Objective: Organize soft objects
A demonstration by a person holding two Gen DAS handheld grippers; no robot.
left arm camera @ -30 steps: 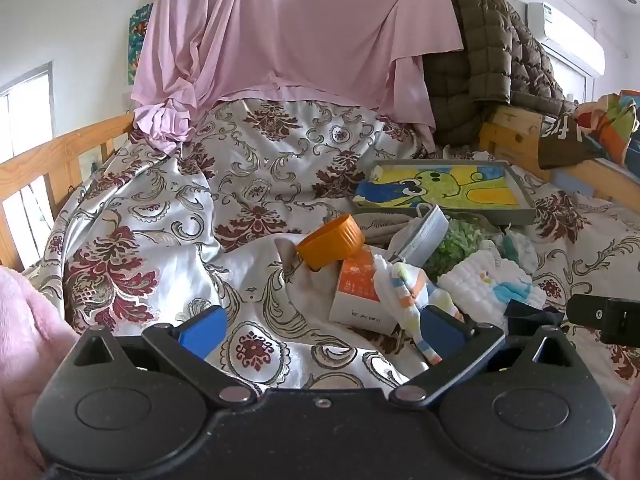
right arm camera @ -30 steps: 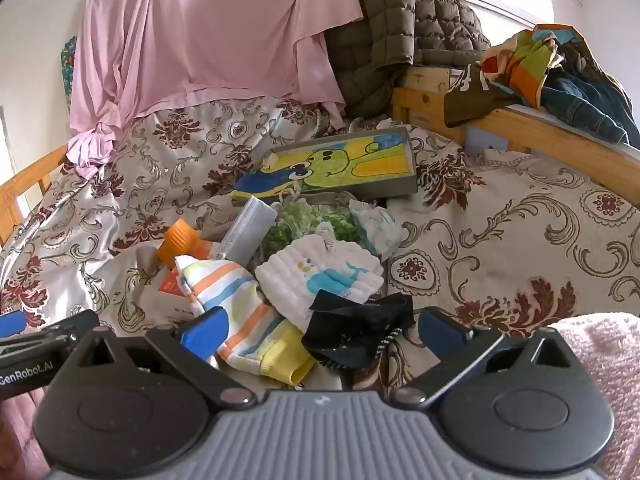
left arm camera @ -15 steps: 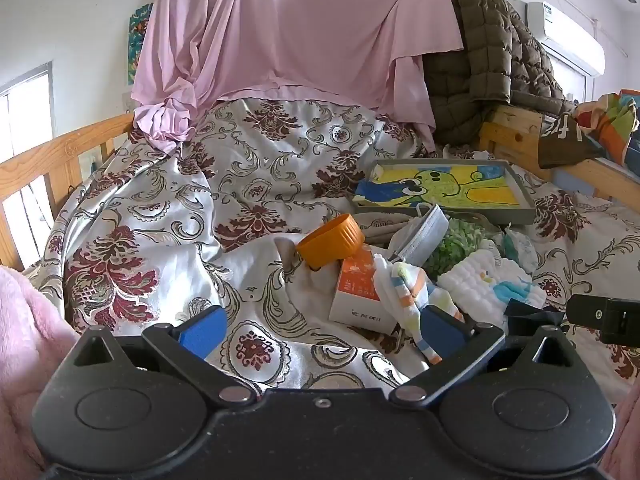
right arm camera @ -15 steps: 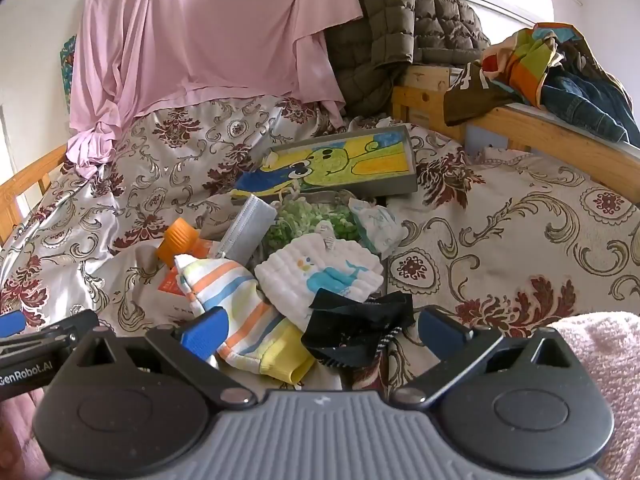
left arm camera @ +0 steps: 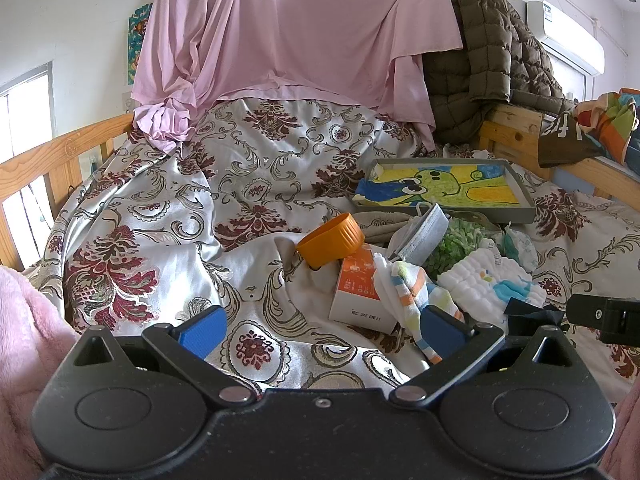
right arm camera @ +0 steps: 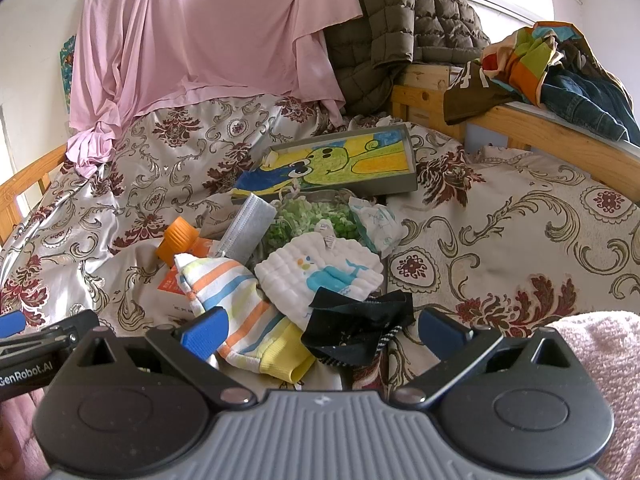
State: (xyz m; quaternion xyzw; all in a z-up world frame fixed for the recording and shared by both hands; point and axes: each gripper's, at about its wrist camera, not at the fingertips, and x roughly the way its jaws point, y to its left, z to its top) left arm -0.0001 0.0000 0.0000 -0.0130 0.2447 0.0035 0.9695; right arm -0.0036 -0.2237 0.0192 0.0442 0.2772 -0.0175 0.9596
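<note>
Blue rubber pads tip both tools, and both sets of fingers are spread wide with nothing between them. The left gripper point(left arm camera: 320, 330) hovers over bare floral satin bedspread point(left arm camera: 152, 216), its right pad point(left arm camera: 442, 334) just in front of the striped white, orange and blue knit garment point(left arm camera: 416, 296). The right gripper point(right arm camera: 322, 330) hangs low over the pile of soft things: that same striped garment point(right arm camera: 236, 300) lies beside its left pad point(right arm camera: 204, 332), and a crumpled black fabric piece with a speckled cord point(right arm camera: 356, 328) sits between the pads, not gripped. Just behind these lies a white quilted cloth printed with a blue whale point(right arm camera: 320, 272). Farther back are a green leafy-patterned fabric point(right arm camera: 308, 220), a folded grey face mask point(right arm camera: 248, 228), an orange plastic cap point(right arm camera: 178, 238) and a white-and-orange carton point(left arm camera: 360, 292). A grey tray holding a yellow and green cartoon drawing point(right arm camera: 340, 160) rests behind the pile. Pink sheeting point(right arm camera: 200, 28) and an olive quilted jacket point(right arm camera: 400, 20) hang at the head of the wooden-framed bed point(right arm camera: 560, 136).
</note>
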